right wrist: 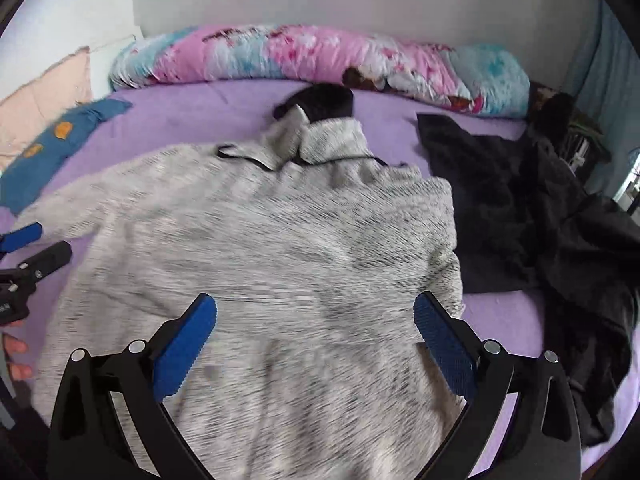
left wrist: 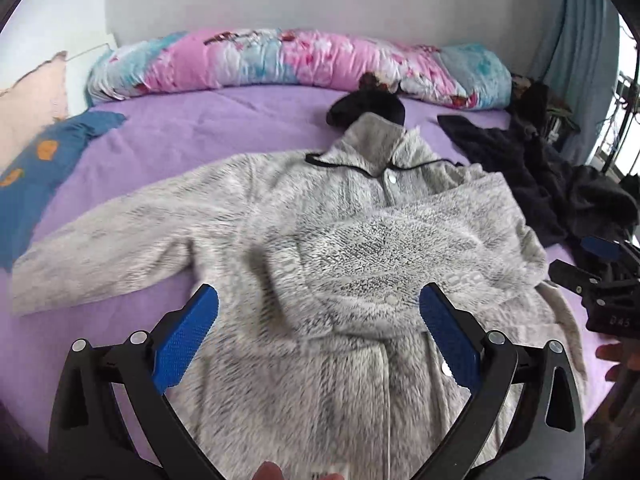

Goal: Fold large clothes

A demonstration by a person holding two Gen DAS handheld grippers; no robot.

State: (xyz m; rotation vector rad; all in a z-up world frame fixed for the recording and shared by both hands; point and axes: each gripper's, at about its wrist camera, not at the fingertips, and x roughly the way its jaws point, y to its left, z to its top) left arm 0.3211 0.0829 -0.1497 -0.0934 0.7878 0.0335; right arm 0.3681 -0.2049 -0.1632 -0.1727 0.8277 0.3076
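A large grey fleece jacket [left wrist: 304, 248] lies front up on the purple bed [left wrist: 192, 128], collar toward the far side. Its right sleeve is folded across the chest; its left sleeve [left wrist: 92, 248] lies stretched out to the left. My left gripper [left wrist: 318, 304] is open and empty above the jacket's lower front. My right gripper [right wrist: 316, 312] is open and empty above the jacket [right wrist: 260, 248] near its right side. The right gripper also shows at the right edge of the left wrist view [left wrist: 600, 284].
A pink and blue floral quilt roll [left wrist: 296, 64] lies along the far edge by the wall. Dark clothes [right wrist: 528, 216] are piled on the right of the bed. A black item [left wrist: 368, 108] sits behind the collar. A blue cloth [left wrist: 40, 176] lies at the left.
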